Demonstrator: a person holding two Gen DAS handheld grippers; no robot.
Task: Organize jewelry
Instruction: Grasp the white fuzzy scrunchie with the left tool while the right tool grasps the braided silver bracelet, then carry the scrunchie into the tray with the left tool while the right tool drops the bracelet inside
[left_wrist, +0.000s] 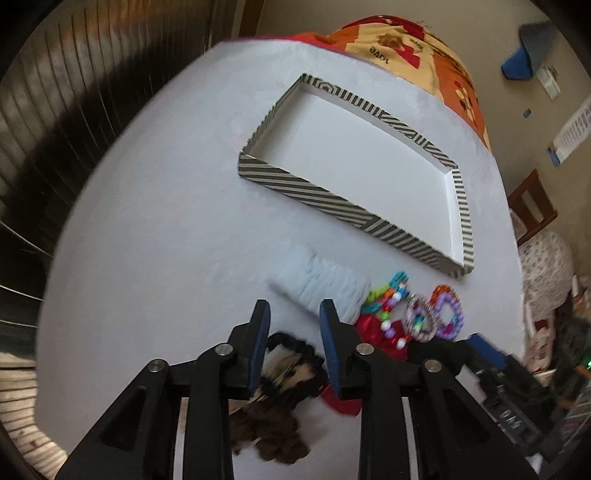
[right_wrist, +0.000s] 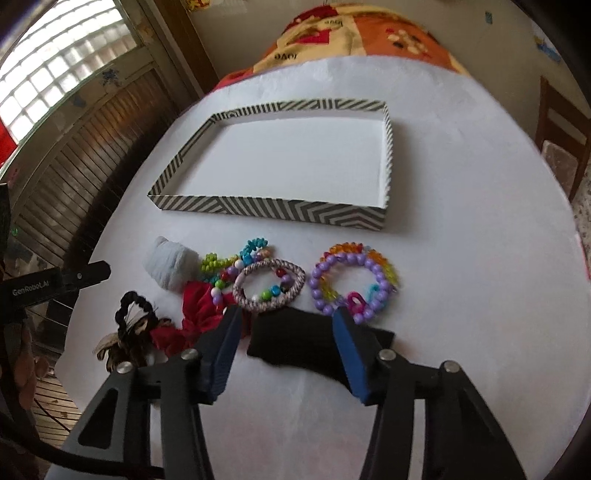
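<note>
Both grippers' jaws gape above clutter fronting striped tray (right_wrist: 266, 210).

Left wrist view: camera mounted behind the left gripper (left_wrist: 293, 310), looking steeply down and forward across the white desk (left_wrist: 155, 229), close to the surface. Right wrist view: camera behind the right gripper (right_wrist: 288, 317), likewise tilted down, from further right. Both views share the striped tray (left_wrist: 332, 205) (right_wrist: 266, 210), the purple bead bracelet (left_wrist: 456, 314) (right_wrist: 373, 266) and the patterned cloth (left_wrist: 424, 48) (right_wrist: 351, 40) beyond.
</note>
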